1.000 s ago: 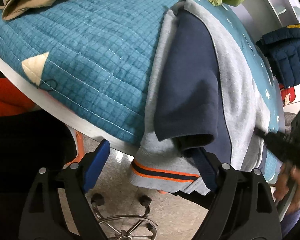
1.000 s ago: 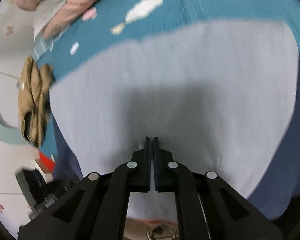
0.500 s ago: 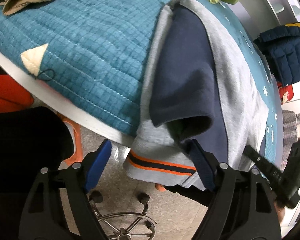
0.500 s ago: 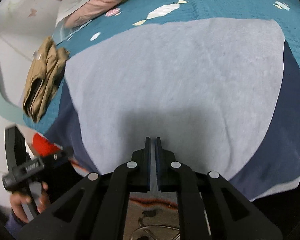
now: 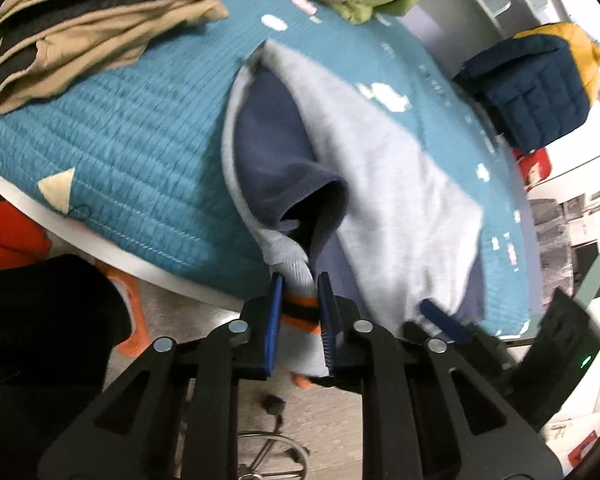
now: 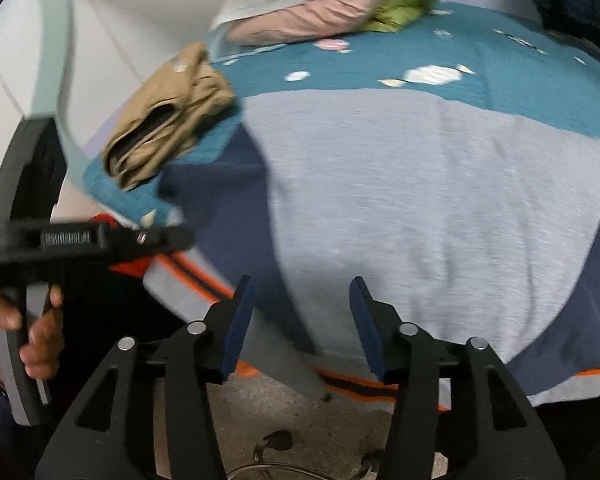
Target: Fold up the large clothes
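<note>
Left tongs (image 5: 299, 292) now pinch sweater hem (image 5: 300, 314) — right tongs (image 6: 302, 308) spread.

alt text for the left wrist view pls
The left hand-held gripper pinches the orange-striped hem of a grey and navy sweatshirt spread on a teal quilt. Folded tan trousers lie at the far left.

The grey and navy knit sweatshirt (image 6: 440, 208) with its orange-striped hem (image 5: 300, 312) lies spread flat, hem overhanging toward 6 o'clock, navy sleeve (image 5: 276, 160) folded inward.
</note>
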### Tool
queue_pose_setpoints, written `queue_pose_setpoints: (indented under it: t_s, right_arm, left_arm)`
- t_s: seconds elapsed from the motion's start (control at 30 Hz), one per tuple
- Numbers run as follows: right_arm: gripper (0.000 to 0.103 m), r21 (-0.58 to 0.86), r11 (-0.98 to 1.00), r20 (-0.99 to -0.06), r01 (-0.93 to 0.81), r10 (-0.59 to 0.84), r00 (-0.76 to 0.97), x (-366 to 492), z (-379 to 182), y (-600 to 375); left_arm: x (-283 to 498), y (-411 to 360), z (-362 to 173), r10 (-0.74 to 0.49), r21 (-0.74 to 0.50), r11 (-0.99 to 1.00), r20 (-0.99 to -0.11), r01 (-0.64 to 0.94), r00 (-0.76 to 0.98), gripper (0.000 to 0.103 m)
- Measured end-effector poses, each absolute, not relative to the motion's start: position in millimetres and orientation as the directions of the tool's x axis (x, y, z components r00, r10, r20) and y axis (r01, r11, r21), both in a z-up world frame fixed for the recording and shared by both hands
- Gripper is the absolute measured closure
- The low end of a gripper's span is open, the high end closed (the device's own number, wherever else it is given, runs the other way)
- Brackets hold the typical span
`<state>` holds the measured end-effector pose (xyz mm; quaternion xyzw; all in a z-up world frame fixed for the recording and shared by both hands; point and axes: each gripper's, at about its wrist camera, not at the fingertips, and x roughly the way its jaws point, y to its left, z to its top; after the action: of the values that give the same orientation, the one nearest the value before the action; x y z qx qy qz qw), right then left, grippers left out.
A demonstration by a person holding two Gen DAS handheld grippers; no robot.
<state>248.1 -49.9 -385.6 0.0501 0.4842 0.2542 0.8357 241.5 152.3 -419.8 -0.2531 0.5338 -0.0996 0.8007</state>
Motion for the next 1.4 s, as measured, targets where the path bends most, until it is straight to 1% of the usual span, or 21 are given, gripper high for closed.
queue_pose_setpoints:
  t_s: [0.1, 0.13, 0.17, 0.2, 0.27, 0.33, 0.57, 0.63, 0.67, 0.7, 0.73, 0.77, 0.83, 0.87, 0.9, 0.97, 1.0, 1.03, 1.13, 1.27, 1.4]
  right_arm:
    - [0.043, 0.336, 0.841, -0.768, -0.423, 0.505, 0.393, 242, -382, -36]
    - [0.042, 0.337, 0.836, -0.764, -0.434, 0.512, 0.392, 240, -381, -32]
    - [0.039, 0.335, 0.83, -0.759, -0.445, 0.518, 0.395, 239, -379, -29]
    - [0.038, 0.34, 0.821, -0.755, -0.458, 0.529, 0.388, 238, -379, -24]
    - [0.038, 0.329, 0.813, -0.754, -0.48, 0.533, 0.385, 238, -380, -16]
    - [0.038, 0.287, 0.815, -0.765, -0.503, 0.511, 0.392, 242, -385, -3]
    - [0.038, 0.249, 0.807, -0.765, -0.536, 0.503, 0.402, 256, -404, 27]
    - [0.049, 0.246, 0.832, -0.766, -0.498, 0.482, 0.426, 265, -407, 31]
    - [0.066, 0.258, 0.83, -0.765, -0.494, 0.488, 0.42, 269, -408, 31]
    - [0.087, 0.266, 0.829, -0.766, -0.492, 0.492, 0.415, 272, -408, 32]
    - [0.09, 0.248, 0.839, -0.77, -0.484, 0.474, 0.427, 273, -407, 31]
    - [0.092, 0.252, 0.844, -0.765, -0.474, 0.473, 0.437, 275, -405, 28]
    - [0.094, 0.303, 0.849, -0.747, -0.433, 0.494, 0.446, 278, -399, 15]
    - [0.094, 0.333, 0.847, -0.736, -0.414, 0.508, 0.448, 278, -395, 8]
    - [0.094, 0.37, 0.844, -0.722, -0.388, 0.524, 0.452, 279, -391, 0]
    - [0.094, 0.458, 0.828, -0.684, -0.323, 0.56, 0.468, 281, -380, -22]
    - [0.094, 0.502, 0.815, -0.658, -0.29, 0.577, 0.483, 282, -372, -36]
    - [0.094, 0.536, 0.803, -0.634, -0.261, 0.587, 0.503, 281, -365, -50]
    - [0.094, 0.6, 0.774, -0.575, -0.203, 0.593, 0.564, 275, -345, -90]
    - [0.094, 0.655, 0.747, -0.531, -0.112, 0.56, 0.636, 262, -332, -143]
    - [0.094, 0.663, 0.748, -0.526, -0.002, 0.469, 0.71, 241, -327, -203]
  left_arm:
    - [245, 150, -414, -0.476, -0.562, 0.82, -0.777, -0.113, 0.413, 0.086]
    - [247, 149, -412, -0.487, -0.575, 0.811, -0.769, -0.113, 0.415, 0.086]
    - [250, 147, -410, -0.494, -0.58, 0.807, -0.766, -0.111, 0.412, 0.086]
    - [253, 148, -409, -0.496, -0.581, 0.807, -0.766, -0.109, 0.409, 0.086]
    - [256, 147, -406, -0.508, -0.59, 0.801, -0.76, -0.102, 0.406, 0.086]
    - [260, 145, -404, -0.528, -0.61, 0.786, -0.748, -0.103, 0.401, 0.086]
    - [270, 145, -406, -0.543, -0.619, 0.778, -0.746, -0.103, 0.385, 0.087]
    - [271, 145, -407, -0.538, -0.61, 0.786, -0.752, -0.095, 0.38, 0.087]
    - [273, 146, -407, -0.535, -0.609, 0.787, -0.753, -0.099, 0.383, 0.087]
    - [273, 147, -407, -0.531, -0.607, 0.788, -0.755, -0.103, 0.384, 0.087]
    - [273, 148, -406, -0.53, -0.606, 0.789, -0.754, -0.1, 0.387, 0.087]
    - [271, 149, -401, -0.547, -0.623, 0.779, -0.734, -0.077, 0.402, 0.087]
    - [267, 151, -387, -0.584, -0.658, 0.752, -0.686, -0.029, 0.434, 0.081]
    - [264, 153, -377, -0.602, -0.682, 0.732, -0.651, -0.007, 0.464, 0.069]
    - [262, 156, -371, -0.609, -0.695, 0.719, -0.627, 0.004, 0.485, 0.061]
    - [257, 162, -353, -0.597, -0.704, 0.709, -0.581, 0.025, 0.553, 0.061]
    - [256, 163, -348, -0.581, -0.696, 0.718, -0.579, 0.025, 0.572, 0.059]
    - [257, 163, -345, -0.55, -0.673, 0.74, -0.594, 0.012, 0.587, 0.058]
    - [271, 146, -354, -0.439, -0.545, 0.837, -0.717, -0.044, 0.542, 0.057]
    - [288, 92, -381, -0.434, -0.481, 0.877, -0.783, 0.009, 0.445, 0.057]
    - [302, 18, -400, -0.48, -0.476, 0.873, -0.803, 0.104, 0.353, 0.057]
